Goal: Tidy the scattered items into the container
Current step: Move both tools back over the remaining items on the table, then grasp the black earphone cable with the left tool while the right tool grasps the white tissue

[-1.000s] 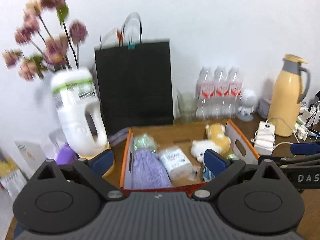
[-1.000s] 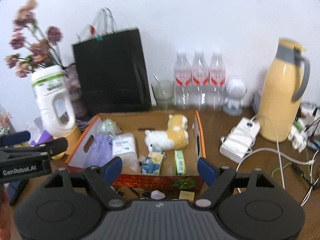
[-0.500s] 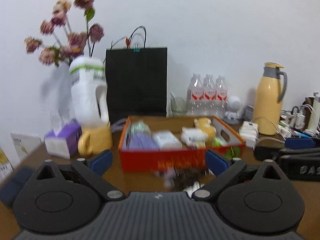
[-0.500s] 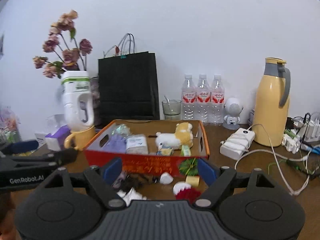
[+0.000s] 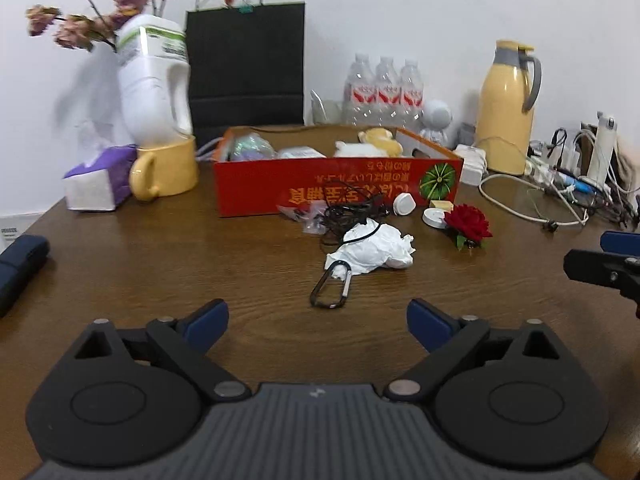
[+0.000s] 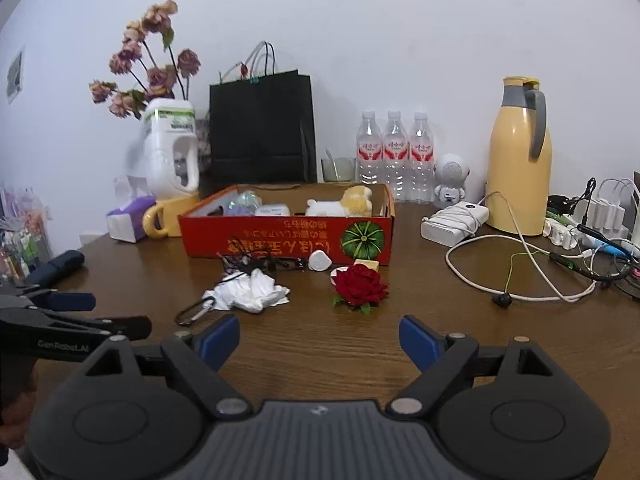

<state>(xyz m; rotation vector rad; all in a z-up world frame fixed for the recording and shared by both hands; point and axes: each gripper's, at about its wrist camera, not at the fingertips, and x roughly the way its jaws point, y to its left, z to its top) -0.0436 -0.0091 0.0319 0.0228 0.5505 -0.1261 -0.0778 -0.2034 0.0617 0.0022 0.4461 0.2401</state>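
"GenRobot.AI" on left tongs (image 6: 86, 312), box (image 6: 286, 236) print inverted

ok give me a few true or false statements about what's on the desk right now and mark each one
1. The red rose lies on the table outside the orange box. True.
2. The left tool is shut on the carabiner. False: it is open and holds nothing; the carabiner lies on the table.
3. A plush toy is inside the box. True.
4. The right tool grips the crumpled white tissue. False: it is open and empty.
5. The yellow thermos lies on its side. False: it stands upright.
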